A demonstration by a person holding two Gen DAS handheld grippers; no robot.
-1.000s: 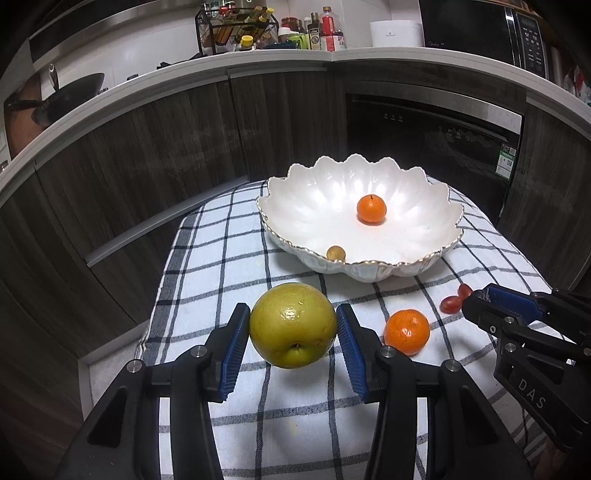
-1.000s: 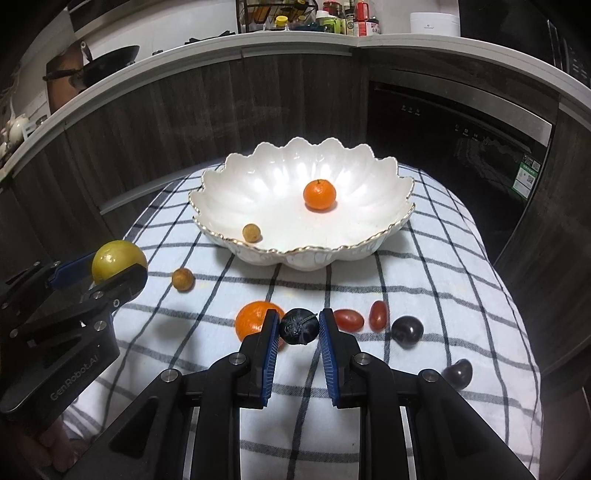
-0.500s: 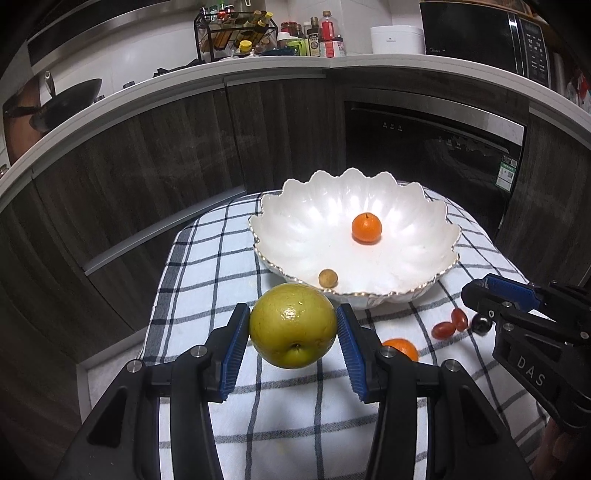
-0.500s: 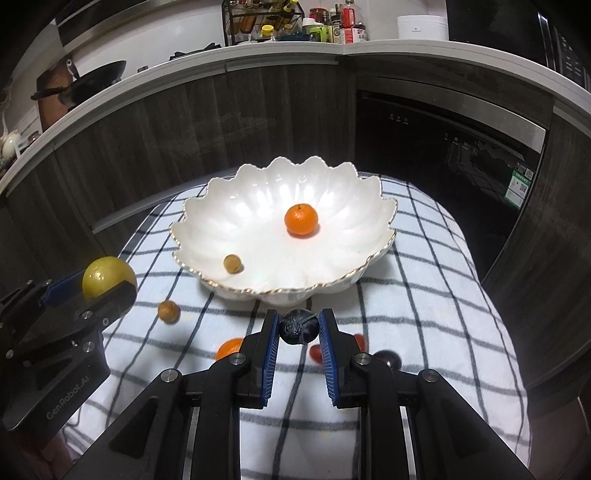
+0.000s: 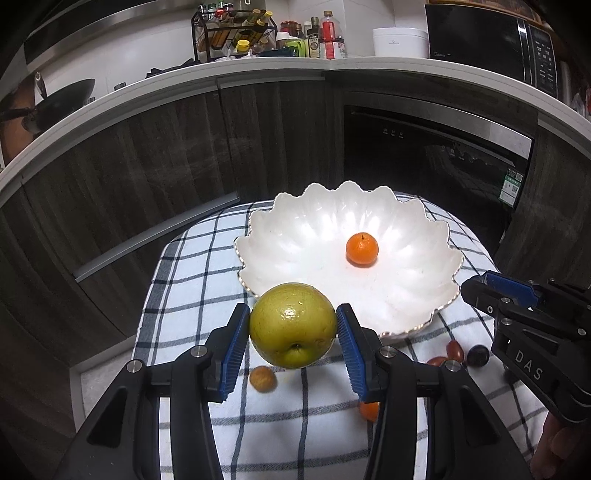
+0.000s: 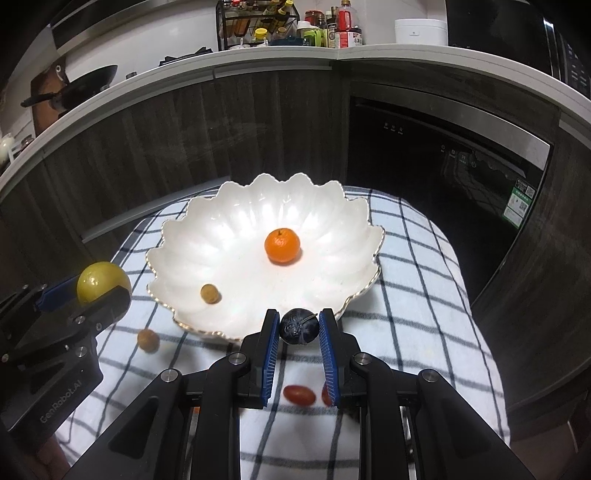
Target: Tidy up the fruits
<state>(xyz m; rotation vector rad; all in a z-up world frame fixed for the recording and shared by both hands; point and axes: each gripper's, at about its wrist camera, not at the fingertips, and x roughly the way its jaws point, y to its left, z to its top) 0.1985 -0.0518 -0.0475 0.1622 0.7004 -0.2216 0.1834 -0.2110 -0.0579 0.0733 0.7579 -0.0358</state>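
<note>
My left gripper [image 5: 293,330] is shut on a green apple [image 5: 293,325] and holds it in the air at the near left rim of the white scalloped bowl [image 5: 266,254]. My right gripper [image 6: 298,328] is shut on a dark grape [image 6: 299,326] just above the bowl's near rim [image 6: 207,326]. In the bowl lie a mandarin [image 6: 282,245] and a small brown fruit [image 6: 209,293]. On the checked cloth [image 6: 417,295] lie another small brown fruit [image 6: 148,340], red cherry tomatoes [image 6: 299,394], a dark grape [image 5: 477,355] and a second mandarin [image 5: 368,410], partly hidden.
The cloth-covered table stands before dark wood cabinets [image 5: 155,147] and a built-in oven [image 5: 436,158]. A counter above carries a bottle rack [image 5: 232,33], a pan [image 5: 62,99] and a microwave [image 5: 487,40]. The table edges drop off left and right.
Both grippers have risen and moved forward toward the bowl, each still holding its fruit. The loose fruits on the cloth have slid lower in both views.
</note>
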